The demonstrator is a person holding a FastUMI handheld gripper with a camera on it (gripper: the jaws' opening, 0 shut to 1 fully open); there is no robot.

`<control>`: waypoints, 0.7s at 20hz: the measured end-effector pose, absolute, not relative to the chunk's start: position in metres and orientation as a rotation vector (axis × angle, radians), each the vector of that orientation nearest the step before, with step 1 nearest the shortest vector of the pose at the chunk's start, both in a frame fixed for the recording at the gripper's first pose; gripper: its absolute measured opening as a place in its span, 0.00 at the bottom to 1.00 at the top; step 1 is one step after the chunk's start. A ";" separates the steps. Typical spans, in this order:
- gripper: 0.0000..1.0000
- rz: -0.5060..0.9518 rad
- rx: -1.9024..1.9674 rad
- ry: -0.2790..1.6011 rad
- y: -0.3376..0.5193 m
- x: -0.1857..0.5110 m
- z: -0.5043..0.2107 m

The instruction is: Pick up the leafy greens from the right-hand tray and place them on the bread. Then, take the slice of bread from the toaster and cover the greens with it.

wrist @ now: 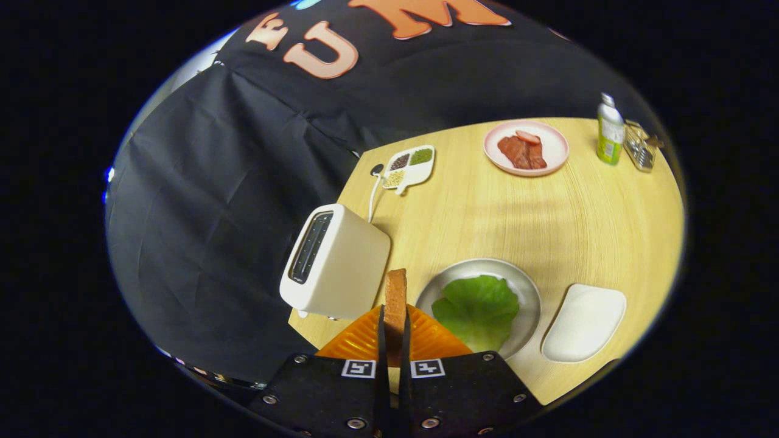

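Bread slice (395, 298) is clamped edge-on between the gripper (394, 340) fingers, carried right from the toaster (335, 267) to cover the lettuce (478, 307).

The one camera rides on the gripper (394, 331) and looks forward along its two fingers and steeply down onto a wooden table (548, 213) from above its near edge. It sits closest to the slice of bread (395, 299) pinched between the fingers, the toaster (335, 263) and the metal plate (523, 292); the pink plate (554, 146) and bottle (610, 131) lie far across, by the black cloth wall (213, 213).
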State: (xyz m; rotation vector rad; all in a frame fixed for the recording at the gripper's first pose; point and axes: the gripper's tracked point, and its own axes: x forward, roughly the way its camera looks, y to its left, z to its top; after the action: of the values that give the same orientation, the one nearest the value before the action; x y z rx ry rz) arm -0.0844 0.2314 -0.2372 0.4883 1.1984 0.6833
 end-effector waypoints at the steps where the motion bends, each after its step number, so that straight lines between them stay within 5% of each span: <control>1: 0.07 0.679 0.522 1.207 0.228 -0.087 -0.248; 14: 0.06 0.569 0.621 1.259 0.188 -0.087 -0.352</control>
State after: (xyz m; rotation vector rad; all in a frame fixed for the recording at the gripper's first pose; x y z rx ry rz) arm -0.0869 0.1880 -0.3517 0.6211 1.2595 0.5688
